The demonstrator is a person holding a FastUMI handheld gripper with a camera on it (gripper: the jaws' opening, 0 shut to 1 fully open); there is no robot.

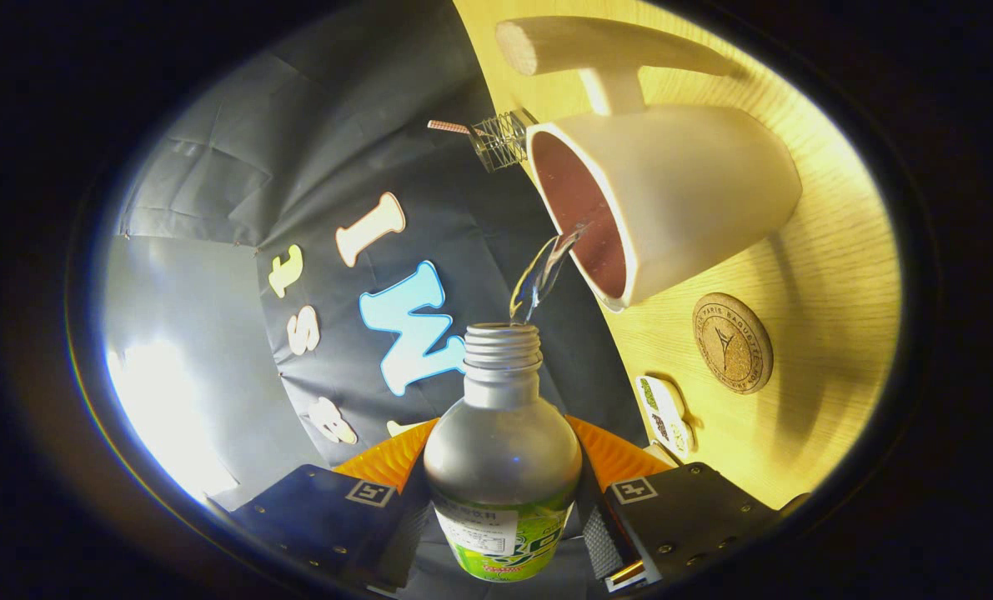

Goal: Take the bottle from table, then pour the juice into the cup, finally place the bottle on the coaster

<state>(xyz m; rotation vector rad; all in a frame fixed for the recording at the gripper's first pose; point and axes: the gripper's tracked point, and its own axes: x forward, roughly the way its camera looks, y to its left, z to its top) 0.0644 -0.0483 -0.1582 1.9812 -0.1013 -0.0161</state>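
While the gripper is clamping the bottle between its two fingers, one pressing on each side of the body, the whole view is lying rolled over, so the wooden bench is running up the right side. The bottle is uncapped, its threaded neck pointing ahead of the fingers, and a thin clear stream of juice is arcing from its mouth into the cup. That cup, pale outside and dark reddish inside, is standing on the bench just beyond the bottle's mouth, its opening facing the stream. A round cork coaster is lying on the bench just beside the cup, on the near side, with nothing on it. Nearer still, close to the right finger, a small white cap is resting on the wood. Beyond the cup, a pale wooden handle-like piece is sitting on the bench, and a small wire spring object is showing by the cup's rim.
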